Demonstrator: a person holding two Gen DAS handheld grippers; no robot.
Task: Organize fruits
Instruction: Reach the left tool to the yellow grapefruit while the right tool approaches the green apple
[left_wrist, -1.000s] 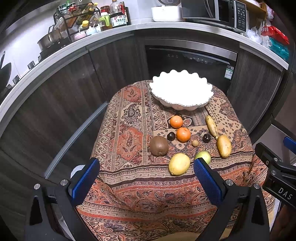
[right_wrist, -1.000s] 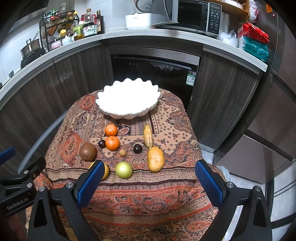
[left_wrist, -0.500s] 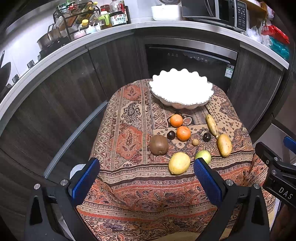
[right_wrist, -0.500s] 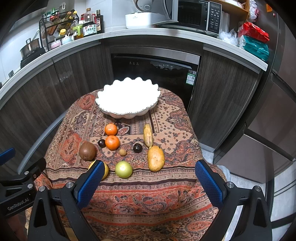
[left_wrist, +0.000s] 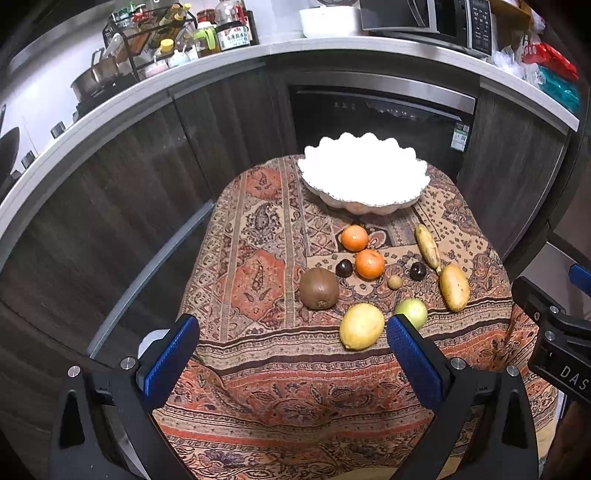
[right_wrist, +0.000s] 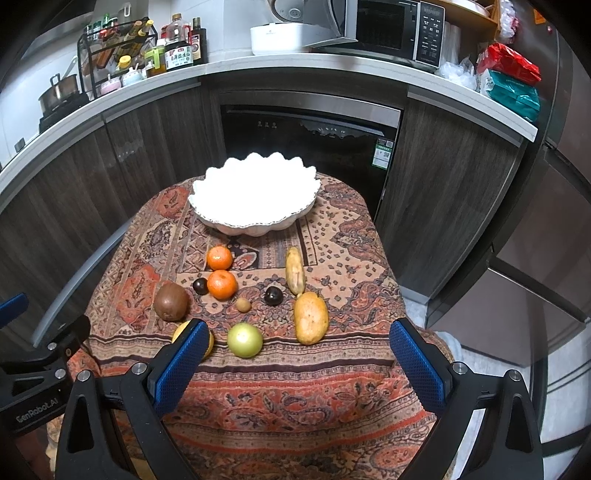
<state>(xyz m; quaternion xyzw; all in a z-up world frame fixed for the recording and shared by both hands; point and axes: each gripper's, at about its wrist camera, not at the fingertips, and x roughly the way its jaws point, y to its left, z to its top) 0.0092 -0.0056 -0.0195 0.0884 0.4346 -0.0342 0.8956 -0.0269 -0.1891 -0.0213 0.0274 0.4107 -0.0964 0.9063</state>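
"GenRobot.AI" marks left hand-held gripper (right_wrist: 40, 373), jaws spread wide.

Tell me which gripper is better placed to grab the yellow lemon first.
Probably left: the lemon lies between the open left gripper fingers' line, while the right gripper sees it only behind its left finger.

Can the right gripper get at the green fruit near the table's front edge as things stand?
Probably yes: the right gripper is open and empty, and the green fruit sits at the front with nothing before it; the yellow fruit lies beside it.
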